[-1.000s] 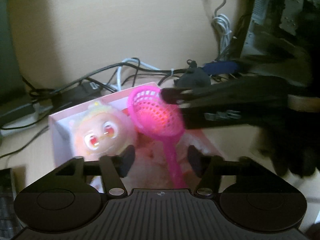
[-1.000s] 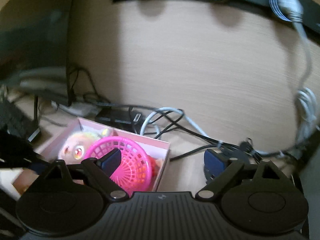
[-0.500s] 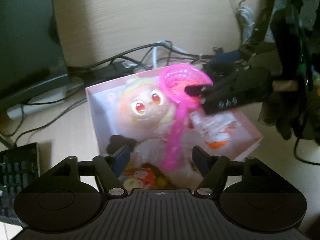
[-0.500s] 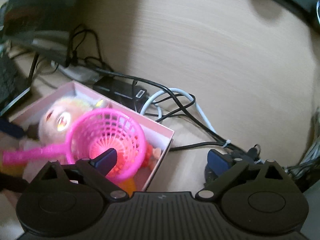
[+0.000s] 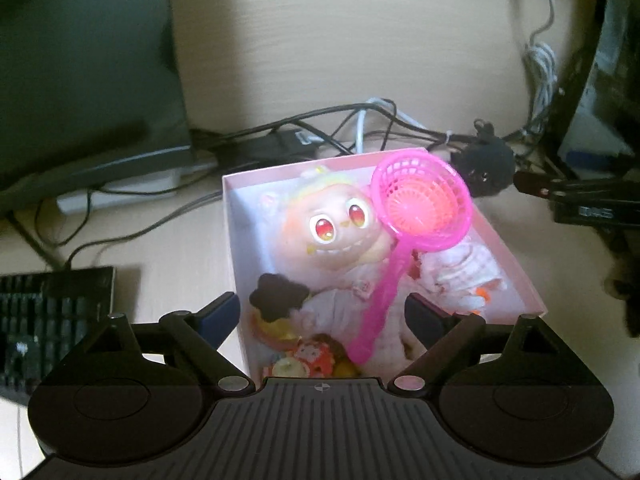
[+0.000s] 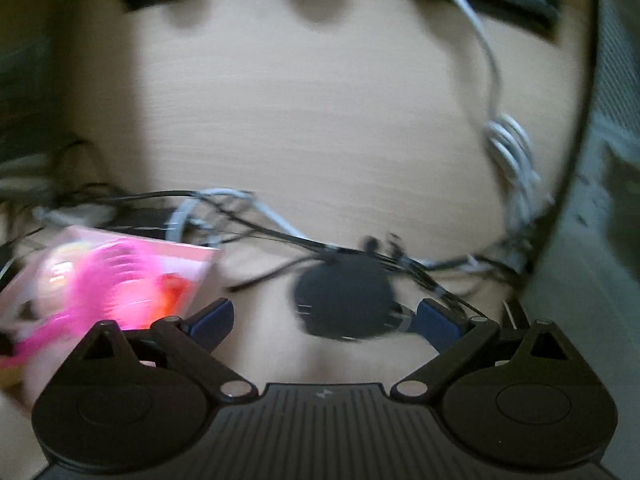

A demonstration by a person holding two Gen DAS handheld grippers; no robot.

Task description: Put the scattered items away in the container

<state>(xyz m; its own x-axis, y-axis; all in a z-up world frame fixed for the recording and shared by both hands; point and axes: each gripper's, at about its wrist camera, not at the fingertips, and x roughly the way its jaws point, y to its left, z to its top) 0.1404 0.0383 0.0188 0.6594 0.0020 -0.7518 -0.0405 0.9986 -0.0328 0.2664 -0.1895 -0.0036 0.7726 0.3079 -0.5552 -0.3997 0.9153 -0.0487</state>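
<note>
Left gripper (image 5: 320,314) jaws just been opening, now spread wide, nothing pinched. Pink box (image 5: 232,240) straight ahead of it; pink scoop net (image 5: 420,208) lies inside, handle running between jaws, untouched, atop plush doll (image 5: 332,228). Right gripper (image 6: 324,318) released, empty; black round item (image 6: 344,300) on desk just ahead, between fingers. Next, likely: centre on it, avoid cables (image 6: 240,216), close gently. No readable writing; label on right gripper blurred.
</note>
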